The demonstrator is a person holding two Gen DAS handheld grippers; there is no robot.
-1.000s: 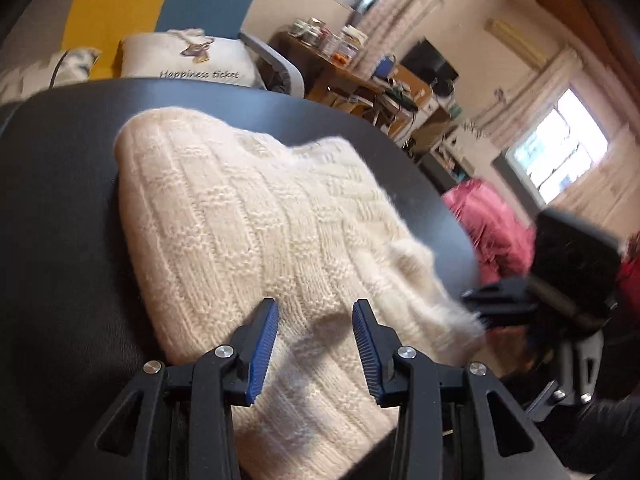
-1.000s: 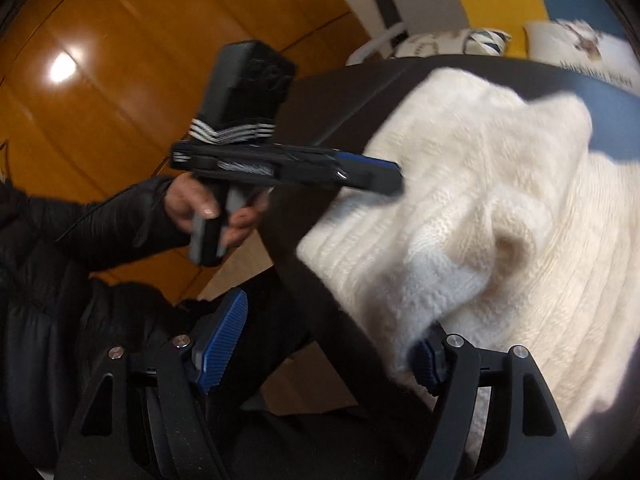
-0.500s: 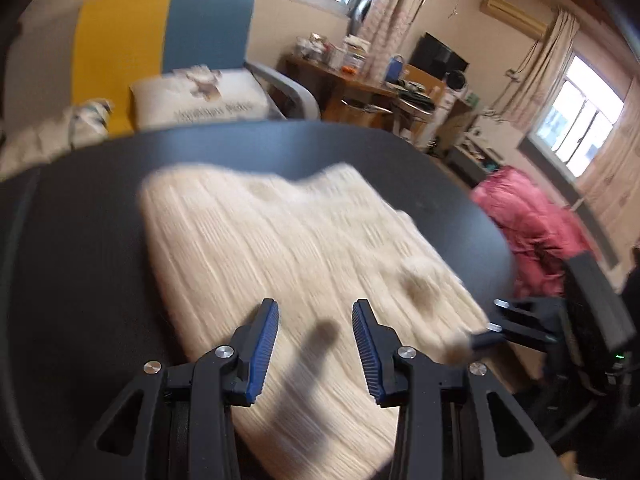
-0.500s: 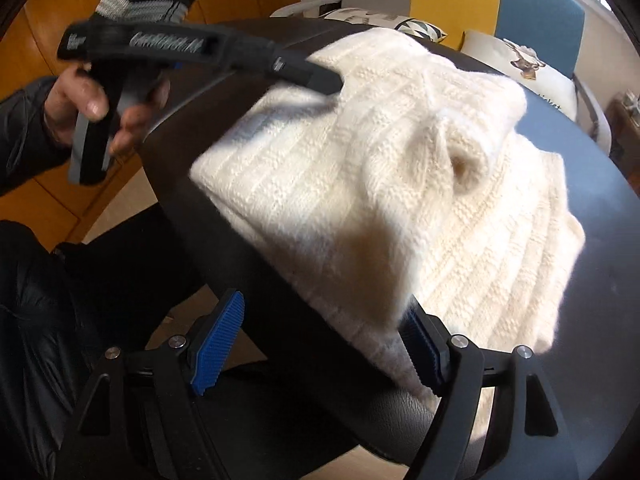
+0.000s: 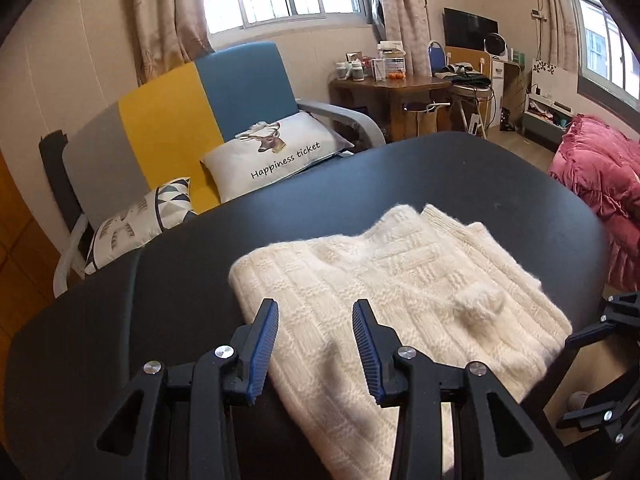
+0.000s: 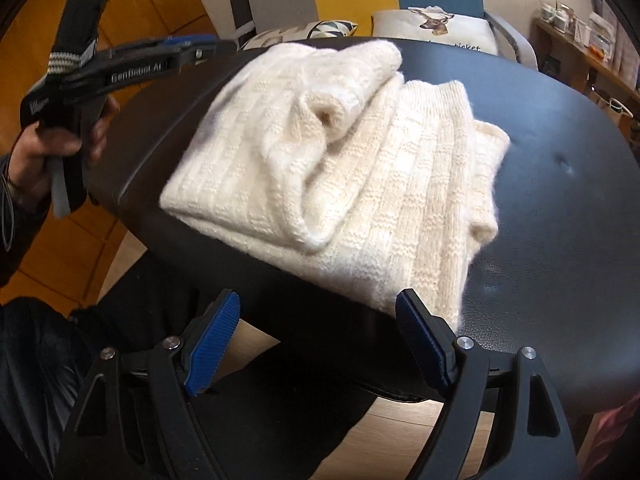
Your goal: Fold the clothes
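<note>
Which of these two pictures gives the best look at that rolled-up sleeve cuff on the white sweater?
The right wrist view: the sleeve cuff lies near the middle of the folded sweater, its hollow opening facing the camera. In the left wrist view the cuff is only a small fuzzy bump towards the sweater's right edge, its opening hidden.

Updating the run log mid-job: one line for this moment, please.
sweater: folded, on black table | left hand-held gripper: open, empty | right hand-held gripper: just opening, empty
</note>
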